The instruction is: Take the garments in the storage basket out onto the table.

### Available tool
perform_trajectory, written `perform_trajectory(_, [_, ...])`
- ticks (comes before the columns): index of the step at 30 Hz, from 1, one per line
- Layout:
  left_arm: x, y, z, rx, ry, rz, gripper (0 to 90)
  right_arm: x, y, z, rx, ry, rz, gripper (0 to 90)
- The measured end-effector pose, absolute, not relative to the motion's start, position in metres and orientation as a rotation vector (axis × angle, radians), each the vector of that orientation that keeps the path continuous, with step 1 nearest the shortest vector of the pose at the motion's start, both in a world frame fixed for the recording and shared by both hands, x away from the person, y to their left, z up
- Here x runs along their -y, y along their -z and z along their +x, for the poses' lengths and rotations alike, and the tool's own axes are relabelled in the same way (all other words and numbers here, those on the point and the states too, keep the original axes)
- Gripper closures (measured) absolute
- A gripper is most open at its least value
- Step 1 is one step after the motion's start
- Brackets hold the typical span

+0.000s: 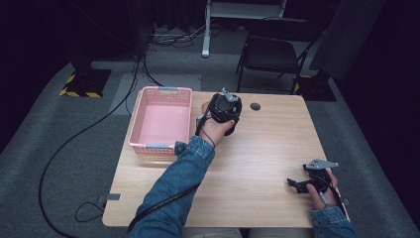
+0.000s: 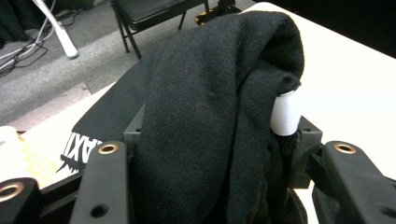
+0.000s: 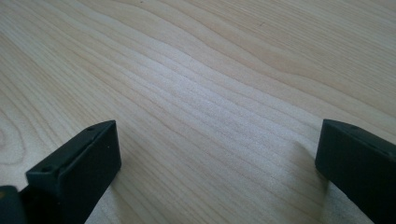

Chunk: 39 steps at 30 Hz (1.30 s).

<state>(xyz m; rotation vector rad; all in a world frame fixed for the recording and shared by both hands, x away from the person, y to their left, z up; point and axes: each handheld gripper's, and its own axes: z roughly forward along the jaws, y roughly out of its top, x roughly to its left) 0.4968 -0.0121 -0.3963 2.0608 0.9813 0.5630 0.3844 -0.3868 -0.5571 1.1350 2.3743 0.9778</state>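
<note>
The left claw (image 2: 210, 186) was clamped on a black knitted cloth (image 2: 219, 107), which bulged up between its jaws, folded over, with white lettering on a flat part trailing to the side and a white tab at its edge. Just beside that claw, on the worktop (image 1: 257, 158), stood a pink basket (image 1: 161, 121) with slotted walls; nothing lay in it. Well apart from it, the right claw (image 3: 215, 154) hung low over bare wood, its jaws wide apart.
</note>
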Motion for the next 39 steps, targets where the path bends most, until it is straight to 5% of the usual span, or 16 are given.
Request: perform_trajectory(39, [0.056,0.452,0.500,-0.940,-0.457,2.104,43.2,0.387,0.557,0.384,-2.375,-0.977,1.136,0.1])
